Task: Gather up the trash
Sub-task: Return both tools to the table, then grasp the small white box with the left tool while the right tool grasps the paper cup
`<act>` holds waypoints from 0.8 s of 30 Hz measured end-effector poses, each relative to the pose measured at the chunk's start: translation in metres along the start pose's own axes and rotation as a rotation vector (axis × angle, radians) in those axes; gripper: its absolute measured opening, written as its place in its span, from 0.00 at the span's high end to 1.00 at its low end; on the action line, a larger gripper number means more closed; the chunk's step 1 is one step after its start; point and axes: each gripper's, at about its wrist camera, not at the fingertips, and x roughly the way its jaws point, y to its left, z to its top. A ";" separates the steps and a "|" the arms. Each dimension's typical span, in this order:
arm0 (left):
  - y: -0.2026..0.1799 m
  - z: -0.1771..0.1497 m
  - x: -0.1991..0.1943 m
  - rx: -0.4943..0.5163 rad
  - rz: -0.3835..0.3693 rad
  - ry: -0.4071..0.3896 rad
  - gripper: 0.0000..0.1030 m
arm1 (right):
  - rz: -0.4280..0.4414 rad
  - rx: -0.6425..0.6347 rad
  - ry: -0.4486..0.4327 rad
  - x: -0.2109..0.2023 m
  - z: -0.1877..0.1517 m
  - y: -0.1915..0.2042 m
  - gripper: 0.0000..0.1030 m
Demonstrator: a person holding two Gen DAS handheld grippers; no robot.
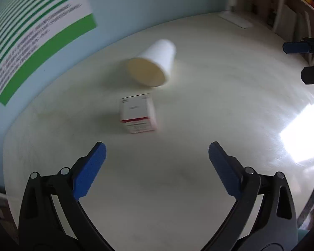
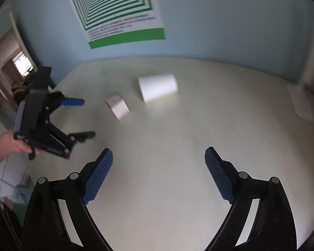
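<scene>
since both of my grippers are empty, i judge the collecting has not started in any way these views can show. my left gripper (image 1: 157,159) hangs over the pale worktop (image 1: 177,188) with its blue pads spread wide and nothing between them, and my right gripper (image 2: 159,163) is just the same, fingers apart, hovering above bare surface. a little ahead of the left gripper stands a small white box (image 1: 138,113) with a red stripe, upright on the worktop and untouched. just beyond it a white paper cup (image 1: 154,62) lies on its side, its open mouth turned toward the left camera; the two pieces are near each other but apart. from the right camera the same box (image 2: 118,105) and cup (image 2: 158,86) sit farther off, with the left gripper (image 2: 81,118) seen at the left edge, also open and aimed roughly toward the box. a flat white item (image 2: 301,104) rests near the far right edge of the worktop; i cannot tell whether it counts as trash. no bin or bag shows in either view, so where the trash goes is unknown to me. both pieces are left to pick up, and the box looks the nearer first catch for my left side.
</scene>
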 end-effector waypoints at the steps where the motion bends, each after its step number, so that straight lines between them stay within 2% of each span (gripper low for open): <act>1: 0.007 0.001 0.005 -0.015 0.000 0.007 0.07 | 0.010 -0.011 0.007 0.012 0.010 0.006 0.14; 4: 0.026 0.003 0.021 -0.049 -0.010 0.016 0.07 | 0.018 -0.055 0.015 0.041 0.033 0.021 0.14; 8: 0.033 0.012 0.038 -0.051 -0.024 0.020 0.07 | -0.001 -0.116 0.039 0.079 0.057 0.038 0.14; 14: 0.046 0.023 0.060 -0.066 -0.043 0.017 0.07 | -0.084 -0.136 0.078 0.123 0.080 0.037 0.15; 17: 0.052 0.027 0.071 -0.069 -0.051 0.017 0.09 | -0.142 -0.111 0.097 0.142 0.087 0.027 0.22; 19: 0.054 0.030 0.076 -0.070 -0.050 0.014 0.14 | -0.184 -0.104 0.106 0.150 0.090 0.024 0.28; 21: 0.056 0.032 0.080 -0.075 -0.066 0.017 0.27 | -0.245 -0.106 0.105 0.156 0.090 0.021 0.33; 22: 0.056 0.033 0.082 -0.076 -0.074 0.018 0.31 | -0.255 -0.104 0.103 0.157 0.090 0.020 0.40; 23: 0.057 0.033 0.083 -0.074 -0.079 0.019 0.40 | -0.275 -0.100 0.107 0.159 0.089 0.018 0.46; 24: 0.057 0.033 0.084 -0.071 -0.085 0.021 0.52 | -0.279 -0.096 0.113 0.160 0.088 0.016 0.60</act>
